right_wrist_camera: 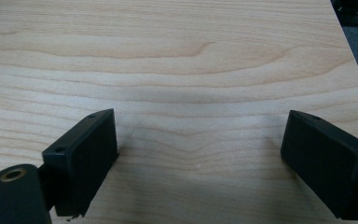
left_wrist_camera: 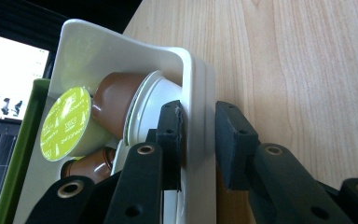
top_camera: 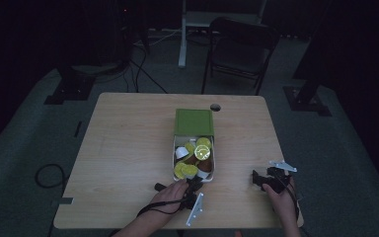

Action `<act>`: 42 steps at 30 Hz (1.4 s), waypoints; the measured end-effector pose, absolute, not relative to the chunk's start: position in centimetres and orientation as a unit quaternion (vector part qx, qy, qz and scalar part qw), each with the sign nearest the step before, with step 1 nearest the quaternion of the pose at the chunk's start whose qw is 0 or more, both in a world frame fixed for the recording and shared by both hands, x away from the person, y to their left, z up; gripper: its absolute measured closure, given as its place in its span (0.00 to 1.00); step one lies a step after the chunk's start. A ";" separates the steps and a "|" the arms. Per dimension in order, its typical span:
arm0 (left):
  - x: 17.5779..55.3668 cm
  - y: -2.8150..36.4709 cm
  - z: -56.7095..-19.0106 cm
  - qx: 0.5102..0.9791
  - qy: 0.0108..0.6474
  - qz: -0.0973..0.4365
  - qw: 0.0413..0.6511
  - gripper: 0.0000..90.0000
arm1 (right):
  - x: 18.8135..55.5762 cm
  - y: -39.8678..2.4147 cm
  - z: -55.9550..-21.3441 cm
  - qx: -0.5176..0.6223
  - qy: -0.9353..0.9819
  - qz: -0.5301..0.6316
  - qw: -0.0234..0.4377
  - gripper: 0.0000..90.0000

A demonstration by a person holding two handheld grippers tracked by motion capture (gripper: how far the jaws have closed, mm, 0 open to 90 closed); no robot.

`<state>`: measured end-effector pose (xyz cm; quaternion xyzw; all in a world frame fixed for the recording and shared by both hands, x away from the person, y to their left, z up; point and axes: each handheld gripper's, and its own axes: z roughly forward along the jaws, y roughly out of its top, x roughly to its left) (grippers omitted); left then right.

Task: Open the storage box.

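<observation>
A white box [top_camera: 173,148] with a green lid [top_camera: 193,122] tipped open at its far side sits mid-table, filled with several coffee capsules [top_camera: 203,143] with lime-green or white foil tops. My left gripper [top_camera: 195,181] is at the box's near edge. In the left gripper view its jaws straddle the box's white wall [left_wrist_camera: 198,93], one pad inside and one outside, pinching it. A green-topped capsule [left_wrist_camera: 65,123] and a brown capsule [left_wrist_camera: 116,100] lie just inside. My right gripper [top_camera: 255,177] rests near the table's front right, open over bare wood [right_wrist_camera: 200,140].
The wooden table [top_camera: 128,148] has a cable hole [top_camera: 215,107] behind the box. A dark folding chair [top_camera: 239,49] stands beyond the far edge, and a cable loop [top_camera: 47,175] lies on the floor at left. A lit screen [left_wrist_camera: 14,79] glows past the box.
</observation>
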<state>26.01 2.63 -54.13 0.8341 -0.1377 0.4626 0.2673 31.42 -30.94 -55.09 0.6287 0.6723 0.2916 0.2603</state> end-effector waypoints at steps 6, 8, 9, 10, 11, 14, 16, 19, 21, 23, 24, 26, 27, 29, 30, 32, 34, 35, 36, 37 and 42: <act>26.0 2.7 -54.0 0.837 -0.122 0.451 0.284 0.77 | 31.4 -30.9 -55.1 0.629 0.672 0.292 0.260 0.11; 26.0 2.8 -53.7 0.836 -0.126 0.452 0.286 0.75 | 31.4 -30.9 -55.1 0.629 0.672 0.292 0.260 0.11; 26.0 2.8 -53.6 0.837 -0.125 0.450 0.285 0.75 | 31.4 -30.9 -55.1 0.629 0.672 0.292 0.260 0.11; 25.9 2.8 -53.5 0.839 -0.122 0.446 0.288 0.75 | 31.4 -30.9 -55.1 0.629 0.672 0.292 0.260 0.11; 25.9 2.8 -53.4 0.839 -0.118 0.442 0.295 0.75 | 31.4 -30.9 -55.1 0.629 0.672 0.292 0.260 0.11; 25.8 2.9 -53.2 0.845 -0.107 0.421 0.311 0.74 | 31.4 -30.9 -55.1 0.629 0.672 0.292 0.260 0.11; 25.7 3.0 -53.2 0.849 -0.098 0.408 0.320 0.73 | 31.4 -30.9 -55.1 0.629 0.672 0.292 0.260 0.11; 25.6 3.1 -53.0 0.850 -0.091 0.402 0.327 0.73 | 31.4 -30.9 -55.1 0.629 0.672 0.292 0.260 0.11; 25.6 3.2 -52.9 0.850 -0.089 0.402 0.329 0.73 | 31.4 -30.9 -55.1 0.629 0.672 0.292 0.260 0.11; 25.5 3.3 -52.7 0.849 -0.084 0.400 0.335 0.73 | 31.4 -30.9 -55.1 0.629 0.672 0.292 0.260 0.11; 25.5 3.4 -52.6 0.847 -0.081 0.400 0.340 0.73 | 31.4 -30.9 -55.1 0.629 0.672 0.292 0.260 0.11; 25.5 3.6 -52.4 0.848 -0.072 0.396 0.345 0.73 | 31.4 -30.9 -55.1 0.629 0.672 0.292 0.260 0.11; 25.4 3.7 -52.4 0.847 -0.070 0.395 0.349 0.73 | 31.4 -30.9 -55.1 0.629 0.672 0.292 0.260 0.11; 25.4 3.9 -52.2 0.849 -0.061 0.387 0.354 0.73 | 31.4 -30.9 -55.1 0.629 0.672 0.292 0.260 0.11; 25.4 4.0 -52.2 0.849 -0.060 0.386 0.355 0.73 | 31.4 -30.9 -55.1 0.629 0.672 0.292 0.260 0.11; 25.3 4.2 -52.1 0.852 -0.051 0.376 0.362 0.73 | 31.4 -30.9 -55.1 0.629 0.672 0.292 0.260 0.11; 25.2 4.5 -52.1 0.852 -0.044 0.368 0.369 0.72 | 31.4 -30.9 -55.1 0.629 0.672 0.292 0.260 0.11; 25.2 4.6 -52.1 0.854 -0.038 0.364 0.371 0.72 | 31.4 -30.9 -55.1 0.629 0.672 0.292 0.260 0.11; 25.2 4.6 -52.1 0.854 -0.038 0.364 0.371 0.72 | 31.4 -30.9 -55.1 0.629 0.672 0.292 0.260 0.11; 25.2 5.1 -52.0 0.856 -0.032 0.360 0.369 0.72 | 31.4 -30.9 -55.1 0.629 0.672 0.292 0.260 0.11; 25.0 6.0 -52.0 0.861 -0.019 0.349 0.369 0.72 | 31.4 -30.9 -55.1 0.629 0.672 0.291 0.260 0.11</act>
